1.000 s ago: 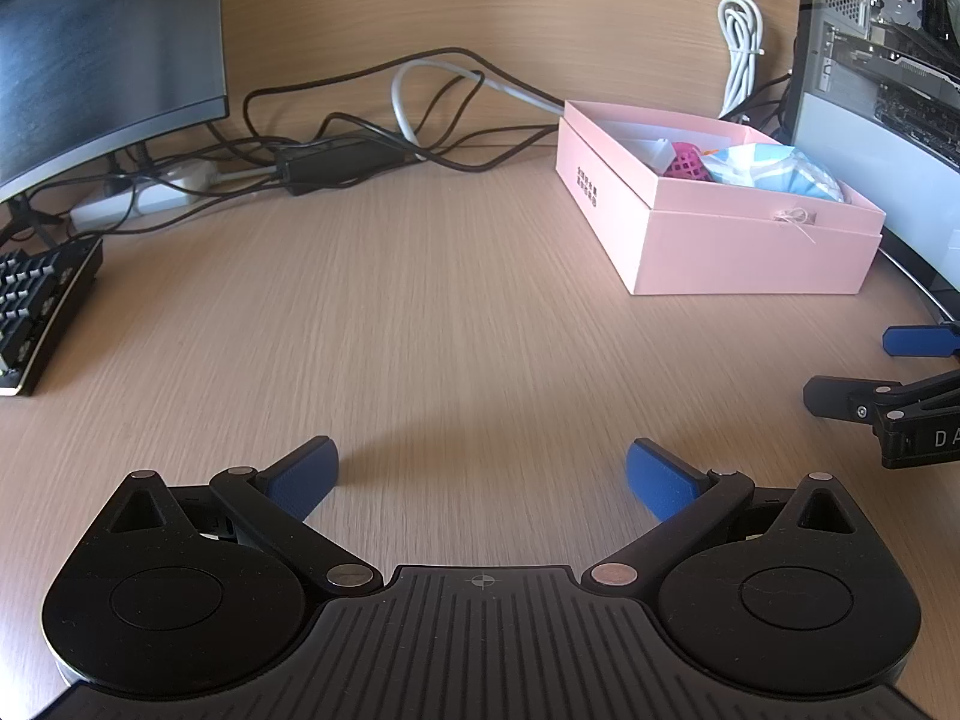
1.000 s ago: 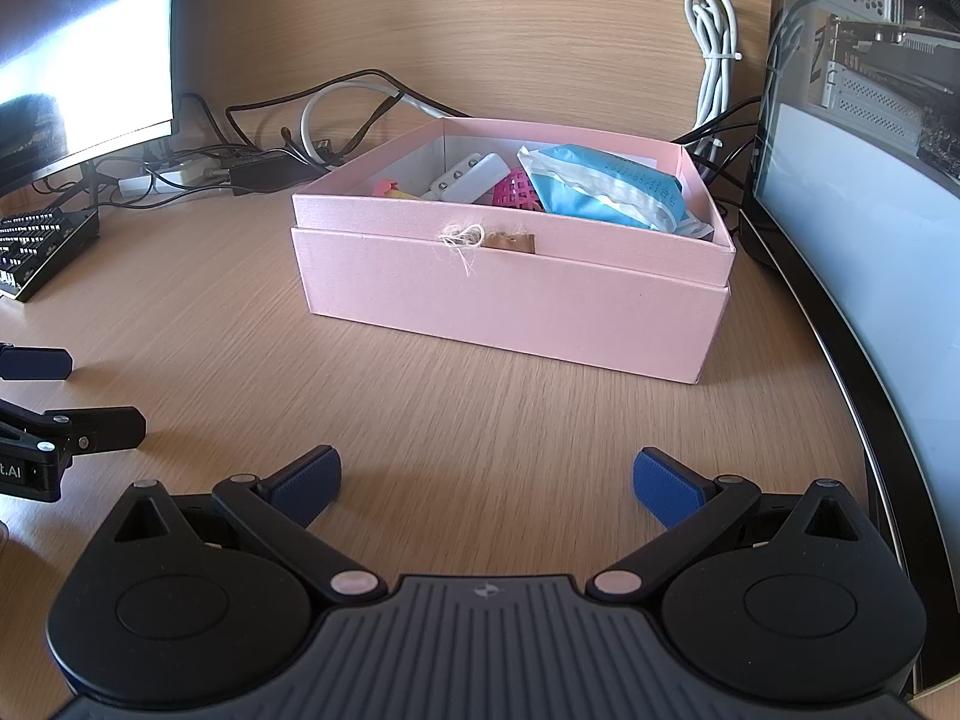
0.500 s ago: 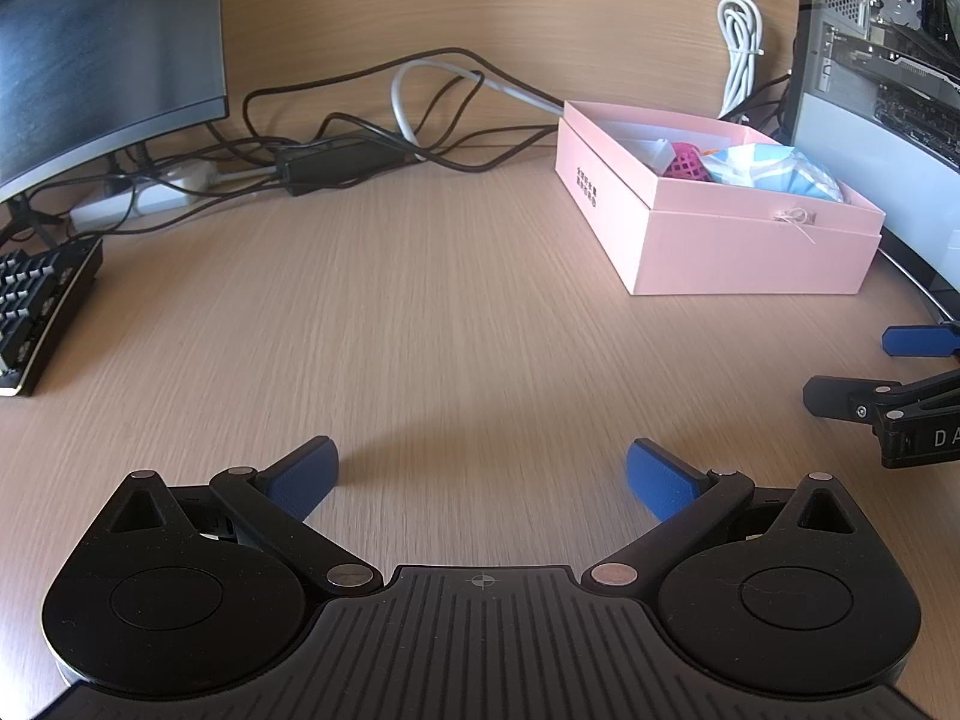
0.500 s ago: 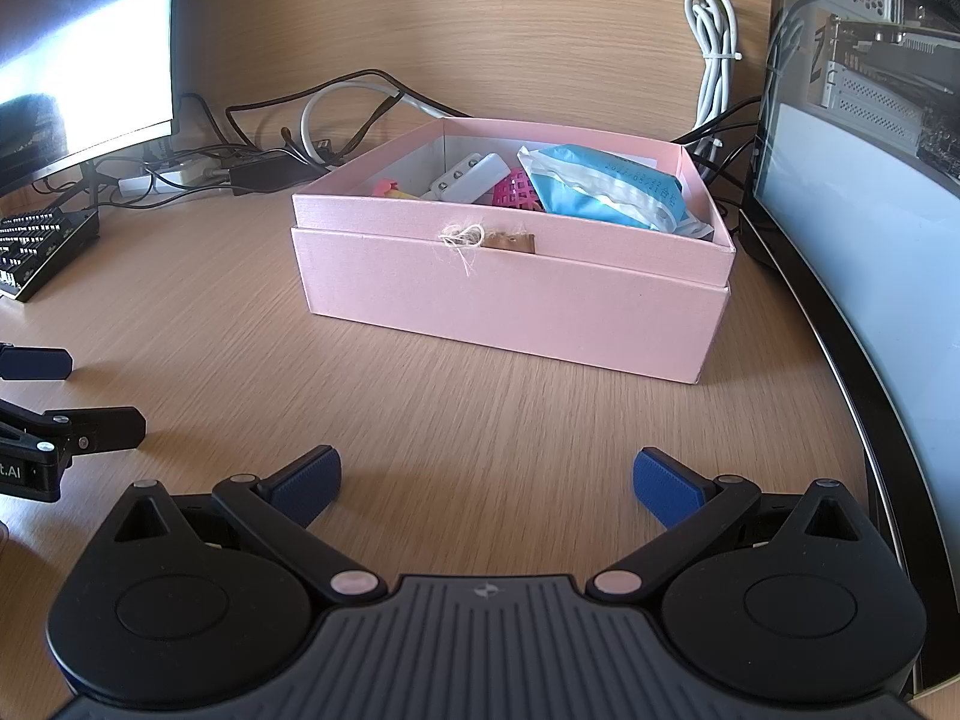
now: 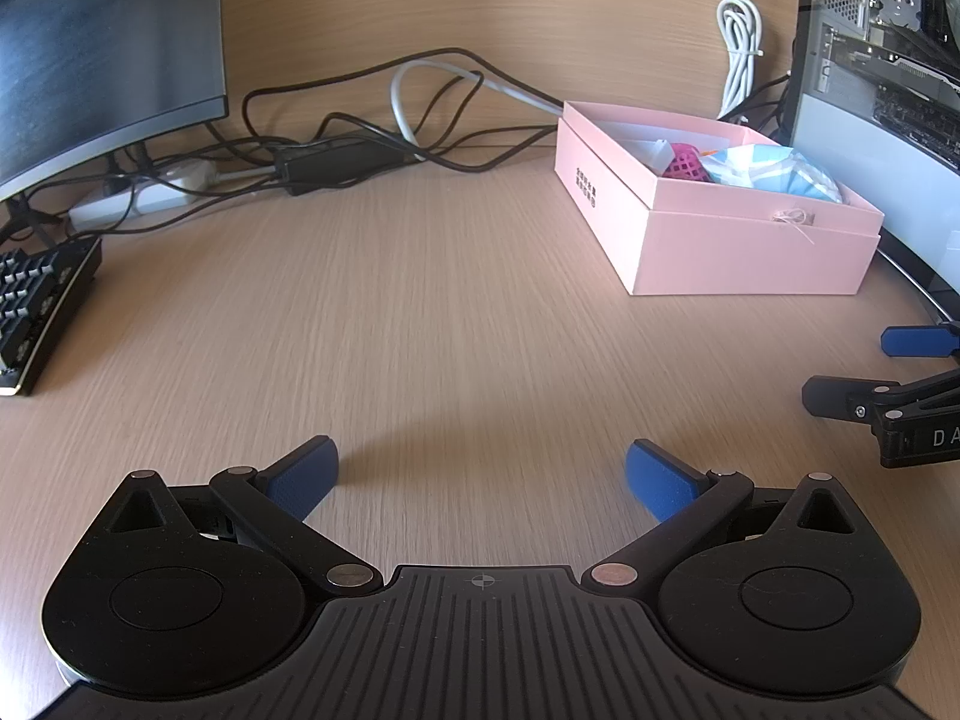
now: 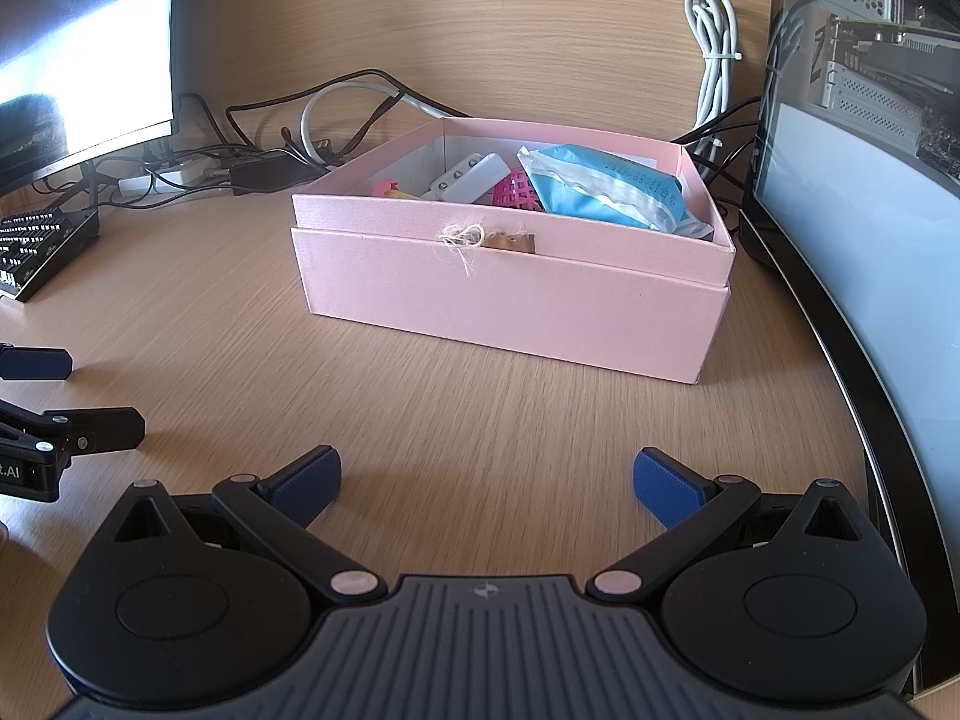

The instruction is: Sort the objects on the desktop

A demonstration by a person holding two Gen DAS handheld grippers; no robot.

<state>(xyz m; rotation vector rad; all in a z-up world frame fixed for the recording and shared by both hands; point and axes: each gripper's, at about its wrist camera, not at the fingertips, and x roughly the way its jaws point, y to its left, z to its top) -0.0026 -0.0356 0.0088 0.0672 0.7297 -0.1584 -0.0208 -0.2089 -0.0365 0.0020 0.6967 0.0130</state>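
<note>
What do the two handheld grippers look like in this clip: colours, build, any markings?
Both match: the left gripper and right gripper have matte black bodies with ribbed centre plates, round side discs, silver pivot pins and blue textured finger pads. White lettering shows on each one's side, only partly readable. No cables, hands or sleeves are visible.

Setting: an office or home computer workstation. Evidence: light wood-grain bench (image 5: 456, 312) with a matching wood panel behind it. Far left, a curved monitor (image 5: 102, 42) on a stand; below it, the corner of a black mechanical keyboard (image 5: 42, 306). Along the far edge, a tangle of black and grey cables (image 5: 384, 120), a black power brick (image 5: 336, 162) and a white power strip (image 5: 144, 198). Far right, a desktop PC tower (image 6: 864, 108) with a clear side panel showing internal boards; a bundled white cable (image 6: 714, 54) hangs beside it. A pink box (image 6: 510, 294) holding small items sits near the tower.
</note>
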